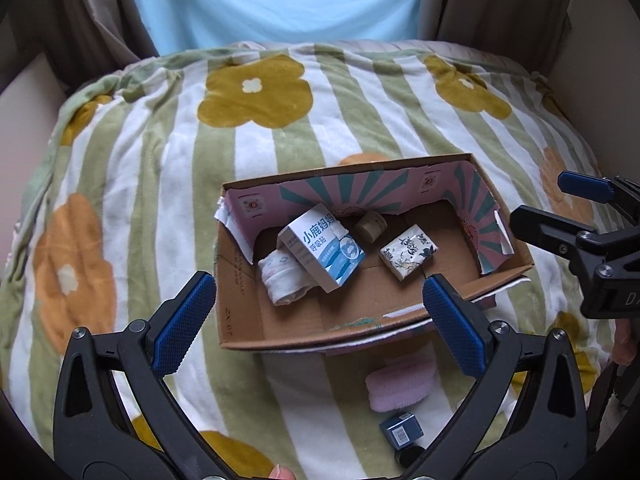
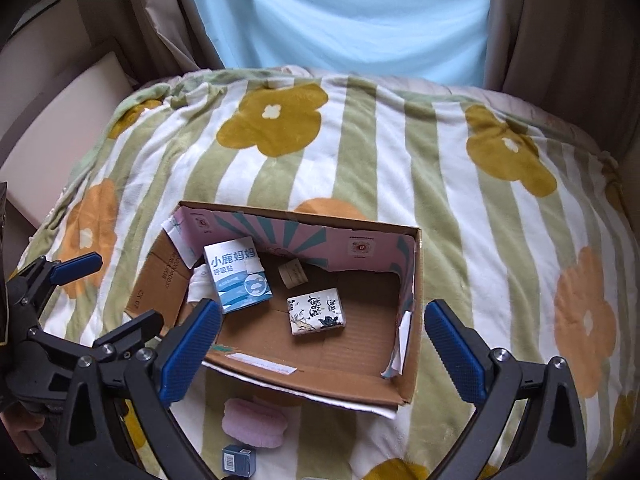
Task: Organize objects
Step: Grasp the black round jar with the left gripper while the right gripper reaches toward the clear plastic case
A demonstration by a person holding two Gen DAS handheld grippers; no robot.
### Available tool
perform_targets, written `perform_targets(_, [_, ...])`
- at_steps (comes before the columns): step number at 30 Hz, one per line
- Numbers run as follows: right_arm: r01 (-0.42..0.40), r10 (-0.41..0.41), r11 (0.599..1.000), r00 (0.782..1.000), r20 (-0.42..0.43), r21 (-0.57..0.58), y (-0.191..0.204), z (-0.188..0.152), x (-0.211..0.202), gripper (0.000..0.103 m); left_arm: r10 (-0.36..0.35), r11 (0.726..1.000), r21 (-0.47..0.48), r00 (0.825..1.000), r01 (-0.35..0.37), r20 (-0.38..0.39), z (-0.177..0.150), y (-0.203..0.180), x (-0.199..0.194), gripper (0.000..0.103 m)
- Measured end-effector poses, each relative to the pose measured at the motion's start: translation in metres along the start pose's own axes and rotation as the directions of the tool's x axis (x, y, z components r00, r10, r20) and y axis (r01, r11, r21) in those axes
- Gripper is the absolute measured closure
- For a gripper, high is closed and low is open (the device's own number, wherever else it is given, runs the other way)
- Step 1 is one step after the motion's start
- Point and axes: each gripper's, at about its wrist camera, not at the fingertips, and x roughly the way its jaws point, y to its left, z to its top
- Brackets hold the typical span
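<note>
While I hover over the bed: nothing held.
Left gripper [image 1: 316, 322]: spread wide, empty.
Right gripper [image 2: 322, 350]: likewise apart.
Cardboard box [image 2: 408, 392]: collecting point; already holds three packs.
Pink pad [image 2: 254, 424]: outside, probably next.

Black claw [image 1: 320, 316], blue textured pads [image 1: 182, 326], silver screws.

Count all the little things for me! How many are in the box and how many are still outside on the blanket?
In the cardboard box: 4
- blue-and-white carton
- floral tissue pack
- rolled white cloth
- small round tan jar
Outside on the blanket: 2
- pink fuzzy pad
- small dark blue box
Total: 6
</note>
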Motion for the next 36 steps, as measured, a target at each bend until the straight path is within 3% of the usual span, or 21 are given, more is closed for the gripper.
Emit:
perform_targets(7, [-0.056, 0.050, 0.998, 0.987, 0.156, 0.032, -0.010, -0.024, -0.061, 0.001, 0.019, 1.000, -0.001, 0.993, -0.019, 0.113, -0.024, -0.003, -0.052, 0.000])
perform_targets(11, [-0.021, 0.019, 1.000, 0.971, 0.237, 0.006, -0.008, -0.046, -0.090, 0.001, 0.020, 1.000, -0.003, 0.987, -0.020, 0.159, -0.048, -0.007, -0.072, 0.000])
perform_targets(16, [-0.022, 0.026, 1.000, 0.961, 0.276, -0.019, -0.009, -0.082, -0.108, 0.001, 0.004, 0.999, -0.045, 0.981, 0.005, 0.194, -0.093, -0.011, -0.086, 0.000])
perform_targets(21, [-0.052, 0.051, 0.999, 0.966, 0.255, -0.005, -0.013, -0.124, -0.105, 0.001, -0.045, 0.996, -0.066, 0.980, 0.059, 0.193, -0.141, -0.023, -0.084, 0.000])
perform_targets(31, [0.003, 0.010, 0.996, 0.990, 0.138, -0.093, -0.003, -0.206, -0.055, 0.001, -0.112, 0.983, -0.128, 0.985, 0.129, 0.133, -0.231, -0.049, -0.042, 0.000])
perform_targets(36, [0.002, 0.010, 0.991, 0.996, 0.089, -0.135, -0.001, -0.243, -0.027, 0.001, -0.093, 0.987, -0.124, 0.992, 0.104, 0.088, -0.272, -0.064, -0.013, 0.000])
